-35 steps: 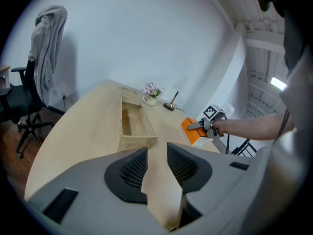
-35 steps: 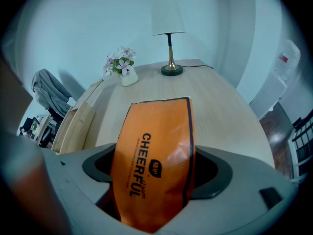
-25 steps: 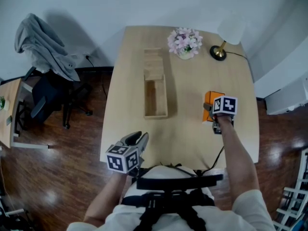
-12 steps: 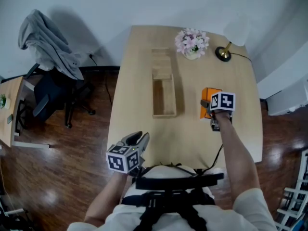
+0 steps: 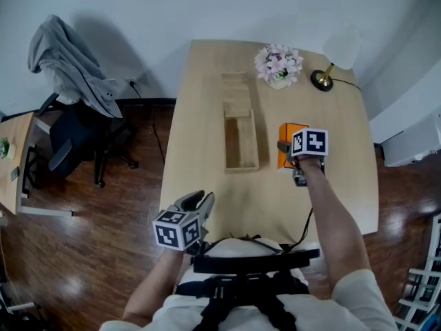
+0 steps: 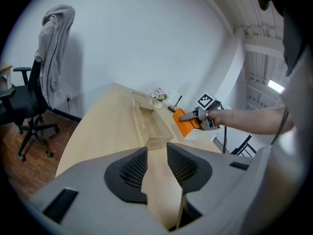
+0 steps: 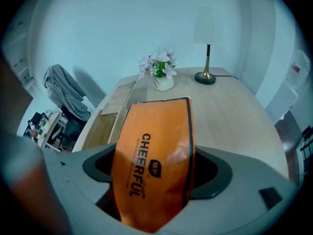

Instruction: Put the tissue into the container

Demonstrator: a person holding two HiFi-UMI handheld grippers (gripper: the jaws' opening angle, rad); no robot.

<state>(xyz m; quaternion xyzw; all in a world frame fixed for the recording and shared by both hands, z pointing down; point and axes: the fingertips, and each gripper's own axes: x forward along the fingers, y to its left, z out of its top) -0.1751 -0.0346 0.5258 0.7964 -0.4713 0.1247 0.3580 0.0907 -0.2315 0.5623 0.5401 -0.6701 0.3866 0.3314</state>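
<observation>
The right gripper is clamped on the tissue pack, a soft orange plastic-wrapped packet with dark print whose glossy film creases where the jaws press its sides. It is held just to the right of the container, apart from it and apparently clear of the table. The container is a long, shallow, open box of pale wood. Its long side runs away from the person, and the pack's long side lies roughly the same way, sticking forward out of the jaws. The next move is therefore probably a short sideways carry to the left and then a lowering between the box walls, which look narrow enough that the pack must stay lined up. The left gripper hangs nearer the person than the container, well apart from it, its ribbed jaws a narrow gap apart with nothing between them.
</observation>
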